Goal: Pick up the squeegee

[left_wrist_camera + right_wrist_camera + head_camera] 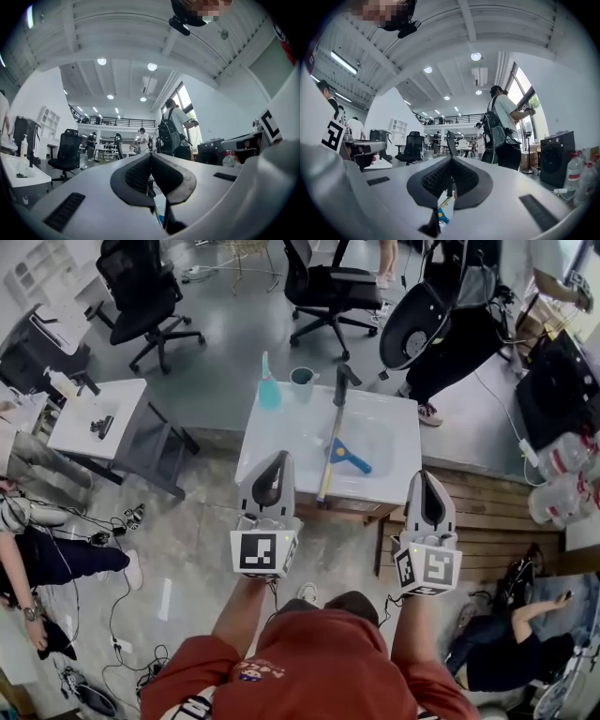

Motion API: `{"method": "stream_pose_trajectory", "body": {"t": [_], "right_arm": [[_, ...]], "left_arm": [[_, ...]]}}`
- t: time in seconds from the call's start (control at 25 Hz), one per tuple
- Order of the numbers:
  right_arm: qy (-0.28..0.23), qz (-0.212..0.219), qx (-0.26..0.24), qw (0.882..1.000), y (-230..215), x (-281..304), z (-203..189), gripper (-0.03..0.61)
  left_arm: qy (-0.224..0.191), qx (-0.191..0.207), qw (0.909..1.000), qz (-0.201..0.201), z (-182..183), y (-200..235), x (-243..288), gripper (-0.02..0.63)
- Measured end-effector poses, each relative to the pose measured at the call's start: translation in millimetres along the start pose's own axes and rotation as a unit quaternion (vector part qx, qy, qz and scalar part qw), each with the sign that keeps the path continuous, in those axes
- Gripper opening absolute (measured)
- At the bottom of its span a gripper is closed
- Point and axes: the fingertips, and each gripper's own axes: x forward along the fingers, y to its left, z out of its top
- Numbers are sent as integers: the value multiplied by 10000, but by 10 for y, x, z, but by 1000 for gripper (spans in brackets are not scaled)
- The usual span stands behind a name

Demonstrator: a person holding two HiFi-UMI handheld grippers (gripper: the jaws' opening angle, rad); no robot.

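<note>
The squeegee (335,448) lies on the white table (394,432), its long yellow and grey handle running front to back and its blue head to the right of the handle. A strip of it shows below the jaws in the right gripper view (443,216). My left gripper (278,457) hovers at the table's near left edge, shut and empty, left of the handle's near end. My right gripper (424,476) hangs off the near right corner, also shut with nothing in it. In both gripper views the pads meet, left gripper (151,157) and right gripper (451,159).
A blue spray bottle (269,390) and a green cup (302,377) stand at the table's far edge. A smaller white table (94,418) is to the left, office chairs (141,296) behind. A person (450,343) stands at the far right, near water bottles (562,474). Cables cross the floor.
</note>
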Motion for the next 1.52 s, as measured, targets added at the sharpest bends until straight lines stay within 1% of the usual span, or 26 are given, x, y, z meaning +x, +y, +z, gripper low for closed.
{"method": "stream_pose_trajectory", "body": {"t": [0.24, 0.48, 0.6, 0.68, 0.84, 1.08, 1.2, 1.32, 1.52], "right_arm": [[-42, 18, 89, 10000, -486, 378, -127, 8], [-206, 195, 213, 9994, -1103, 855, -47, 8], [-230, 300, 280, 9989, -1419, 1088, -58, 8], [-195, 399, 312, 9985, -1598, 1261, -118, 8], [15, 606, 428, 9972, -1884, 1664, -335, 8], [354, 1039, 595, 9922, -1974, 2193, -703, 8], [513, 1338, 686, 9873, -1947, 2256, -980, 8], [631, 1591, 720, 9826, -1872, 2287, -1248, 8], [909, 1962, 619, 9744, -1592, 2445, -1629, 8]], "left_arm": [[35, 182, 9998, 18, -107, -195, 506, 17], [-74, 359, 9993, 62, 5, -538, 1156, 17], [-90, 302, 9994, 117, 18, -705, 1483, 17], [-30, 304, 9993, 199, -39, -787, 1693, 17], [224, 370, 9982, 418, -259, -864, 2075, 17], [591, 218, 9950, 775, -677, -749, 2449, 17], [808, 209, 9918, 972, -935, -783, 2436, 17], [925, 201, 9896, 1080, -1155, -804, 2411, 17], [1213, 74, 9842, 1285, -1538, -633, 2352, 17]]}}
